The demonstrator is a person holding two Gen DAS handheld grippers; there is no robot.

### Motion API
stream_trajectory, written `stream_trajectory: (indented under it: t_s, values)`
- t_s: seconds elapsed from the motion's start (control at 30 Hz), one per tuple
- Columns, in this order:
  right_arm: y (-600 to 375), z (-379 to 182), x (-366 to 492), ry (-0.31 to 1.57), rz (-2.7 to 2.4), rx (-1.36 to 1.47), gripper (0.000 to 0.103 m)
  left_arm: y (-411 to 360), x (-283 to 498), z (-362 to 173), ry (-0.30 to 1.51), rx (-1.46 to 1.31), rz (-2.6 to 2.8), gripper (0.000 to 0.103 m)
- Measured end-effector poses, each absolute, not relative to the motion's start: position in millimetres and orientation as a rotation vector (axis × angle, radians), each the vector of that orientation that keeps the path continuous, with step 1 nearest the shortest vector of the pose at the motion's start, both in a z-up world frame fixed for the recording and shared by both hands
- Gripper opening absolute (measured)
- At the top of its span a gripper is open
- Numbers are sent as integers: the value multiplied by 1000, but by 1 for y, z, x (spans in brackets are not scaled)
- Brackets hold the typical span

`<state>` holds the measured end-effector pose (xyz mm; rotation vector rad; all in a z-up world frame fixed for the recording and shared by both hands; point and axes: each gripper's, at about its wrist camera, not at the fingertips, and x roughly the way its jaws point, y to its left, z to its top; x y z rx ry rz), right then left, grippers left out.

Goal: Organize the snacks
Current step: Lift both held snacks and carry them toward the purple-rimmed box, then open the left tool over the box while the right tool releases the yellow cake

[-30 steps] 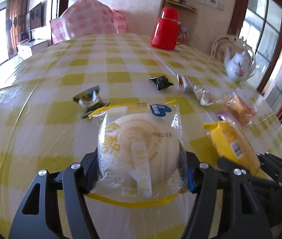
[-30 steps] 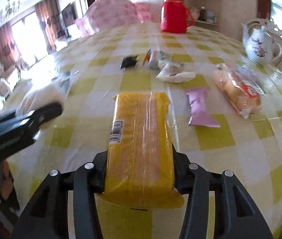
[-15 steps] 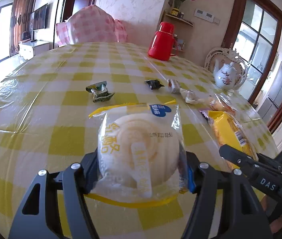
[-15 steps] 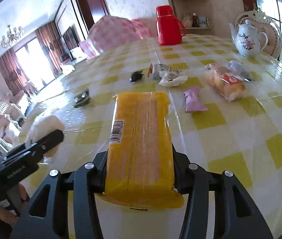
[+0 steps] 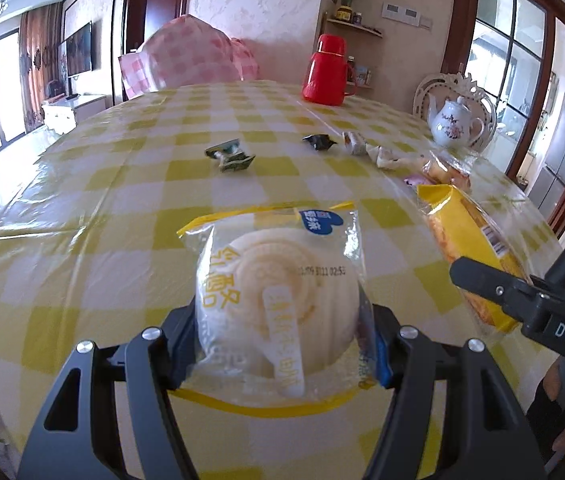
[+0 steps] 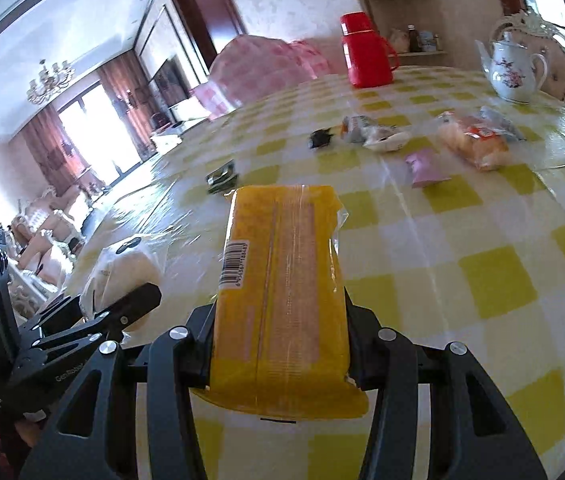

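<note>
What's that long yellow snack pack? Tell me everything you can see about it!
The yellow snack pack is a long, flat packet in shiny see-through plastic wrap, with a white barcode near one edge and a seam down its middle. The right gripper squeezes its near end from both sides, so it sticks out forward, lifted above the checkered table. Nothing else touches it.
</note>
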<state>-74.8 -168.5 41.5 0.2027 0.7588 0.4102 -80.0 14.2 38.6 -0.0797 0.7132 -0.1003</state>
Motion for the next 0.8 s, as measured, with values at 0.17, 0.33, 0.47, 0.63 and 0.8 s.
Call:
stream_trajectory:
  t_s: [0.17, 0.33, 0.47, 0.63, 0.8]
  values:
    - [-143, 39, -89, 773, 467, 171, 47, 32, -105, 42, 703, -70, -87, 66]
    - [-110, 40, -109, 782, 534, 112, 47, 54, -125, 45, 706, -69, -58, 66]
    - [-78, 42, -127, 782, 591, 53, 47, 81, -144, 48, 711, -61, -18, 66]
    - [-42, 42, -145, 786, 661, 5, 47, 117, -163, 49, 720, -47, 38, 66]
    - [-5, 40, -167, 789, 738, -60, 47, 158, -180, 49, 751, -16, 84, 66]
